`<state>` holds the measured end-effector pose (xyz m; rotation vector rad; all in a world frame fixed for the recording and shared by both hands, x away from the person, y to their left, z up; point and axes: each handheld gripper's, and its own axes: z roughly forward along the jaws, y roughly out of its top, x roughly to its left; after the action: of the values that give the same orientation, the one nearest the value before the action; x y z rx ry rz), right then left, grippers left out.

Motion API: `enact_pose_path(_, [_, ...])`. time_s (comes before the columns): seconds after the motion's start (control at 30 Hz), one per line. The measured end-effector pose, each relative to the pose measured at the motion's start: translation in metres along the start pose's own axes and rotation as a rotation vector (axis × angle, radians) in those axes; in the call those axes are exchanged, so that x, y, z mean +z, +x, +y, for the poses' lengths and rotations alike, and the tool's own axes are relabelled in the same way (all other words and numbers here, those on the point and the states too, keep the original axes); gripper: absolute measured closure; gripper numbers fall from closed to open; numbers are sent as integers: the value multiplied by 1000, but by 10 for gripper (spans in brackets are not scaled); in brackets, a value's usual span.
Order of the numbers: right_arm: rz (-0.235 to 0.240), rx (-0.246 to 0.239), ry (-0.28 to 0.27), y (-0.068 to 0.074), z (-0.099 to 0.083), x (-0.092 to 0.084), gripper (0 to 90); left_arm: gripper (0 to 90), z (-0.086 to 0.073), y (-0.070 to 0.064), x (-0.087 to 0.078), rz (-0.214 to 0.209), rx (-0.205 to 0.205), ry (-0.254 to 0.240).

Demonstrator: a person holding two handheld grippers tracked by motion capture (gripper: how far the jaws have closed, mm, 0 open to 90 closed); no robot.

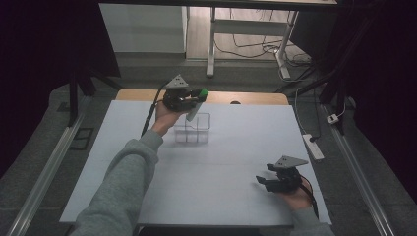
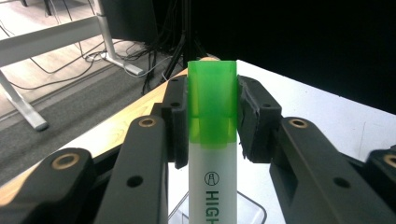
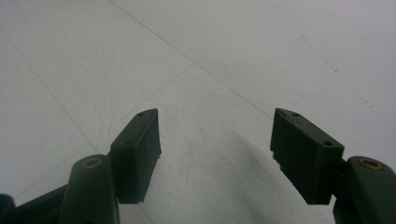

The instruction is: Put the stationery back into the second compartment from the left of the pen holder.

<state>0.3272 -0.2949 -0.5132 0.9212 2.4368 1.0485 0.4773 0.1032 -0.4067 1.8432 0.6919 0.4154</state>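
Note:
A white highlighter with a green cap (image 2: 212, 121) stands upright between the jaws of my left gripper (image 2: 213, 119), which is shut on it near the cap. In the high view the left gripper (image 1: 193, 98) holds the highlighter (image 1: 195, 105) tilted over a clear plastic box (image 1: 193, 129) at the table's far middle, its lower end at the box's rim. The box's clear rim (image 2: 254, 207) shows below the pen in the left gripper view. My right gripper (image 1: 262, 182) rests low at the table's near right, open with bare table between its jaws (image 3: 215, 140).
The white table top (image 1: 221, 162) has a wooden strip (image 1: 246, 98) along its far edge. Beyond it stand a desk frame (image 1: 211, 54) and loose cables (image 1: 255, 46) on the floor. A power strip (image 1: 313, 146) lies on the floor at the right.

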Motion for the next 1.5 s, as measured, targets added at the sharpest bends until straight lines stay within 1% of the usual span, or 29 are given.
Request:
enact_pose_path(0.1, [2, -1, 1, 0, 0, 0, 332, 663, -3, 1, 4, -6, -1, 9])
enact_pose_path(0.2, [4, -1, 3, 0, 0, 1, 332, 663, -5, 2, 5, 3, 17, 28])
enact_pose_path(0.23, [4, -1, 6, 0, 0, 1, 332, 663, -6, 3, 5, 2, 19, 27])
enact_pose_path(0.27, [5, -2, 8, 0, 0, 2, 332, 662, -7, 3, 5, -3, 16, 26])
enact_pose_path(0.37, [6, -5, 7, 1, 0, 2, 332, 661, -9, 4, 4, 2, 19, 31])
enact_pose_path(0.43, [7, -5, 7, 1, 0, 2, 332, 660, -11, 5, 4, 1, 10, 32])
enact_pose_path(0.57, [9, -2, 7, 1, 0, 2, 327, 658, -16, 8, 3, 9, 11, 61])
enact_pose_path(0.63, [9, -3, 6, 2, 0, 2, 326, 646, -19, 9, 2, 2, 16, 83])
enact_pose_path(0.67, [9, -5, 7, 2, 0, 2, 326, 592, -20, 9, 2, -7, 14, 94])
enact_pose_path(0.73, [9, -5, 7, 2, 0, 2, 325, 465, -20, 9, 1, -3, 18, 114])
enact_pose_path(0.77, [8, -5, 8, 2, 0, 2, 325, 420, -20, 9, 0, -6, 9, 120])
enact_pose_path(0.83, [6, -5, 6, 2, 1, 1, 325, 378, -20, 8, -2, -6, 7, 125])
enact_pose_path(0.9, [6, -4, 5, 2, 1, 1, 325, 368, -20, 8, -5, -9, 4, 130])
enact_pose_path(1.07, [10, -2, 1, 2, 1, 1, 324, 367, -21, 8, -13, -5, 9, 151])
enact_pose_path(1.2, [9, 0, -1, 2, 1, 1, 324, 361, -24, 9, -20, 1, -2, 156])
enact_pose_path(1.27, [7, 1, -2, 2, 1, 0, 324, 360, -26, 9, -25, 7, -16, 162])
enact_pose_path(1.33, [7, 0, -7, 2, 1, 0, 324, 359, -28, 8, -31, 1, -27, 158])
enact_pose_path(1.4, [7, -1, -9, 2, 1, -1, 324, 358, -31, 6, -39, -9, -29, 157])
enact_pose_path(1.5, [6, 3, -8, 2, 1, 0, 323, 357, -35, 3, -47, -17, -20, 167])
